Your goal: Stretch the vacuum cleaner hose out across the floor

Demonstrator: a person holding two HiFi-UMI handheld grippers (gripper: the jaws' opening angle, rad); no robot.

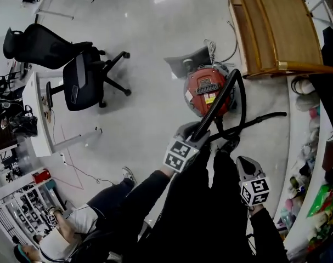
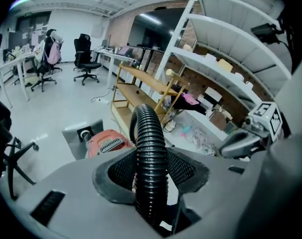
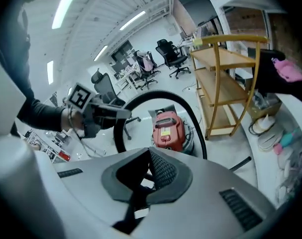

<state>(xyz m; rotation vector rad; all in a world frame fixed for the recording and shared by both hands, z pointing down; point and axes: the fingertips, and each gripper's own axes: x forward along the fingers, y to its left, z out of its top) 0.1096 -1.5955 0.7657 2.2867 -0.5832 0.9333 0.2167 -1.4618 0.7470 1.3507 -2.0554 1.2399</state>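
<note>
Room: pale grey polished floor is spreading through an open office.
Left gripper: is clamping both pads on the black ribbed vacuum hose, holding that stretch up off the floor.
Right gripper: is sitting clenched with nothing between its jaws, near the left one.
Hose path: is arching up from the left gripper, looping over and dropping back to the floor.
Black rigid wand: is lying on the floor near the loop.
Red canister vacuum cleaner: is standing just beyond the grippers.
Wooden shelf unit: is standing behind the vacuum.
Black office chair: is standing well apart, far left.
</note>
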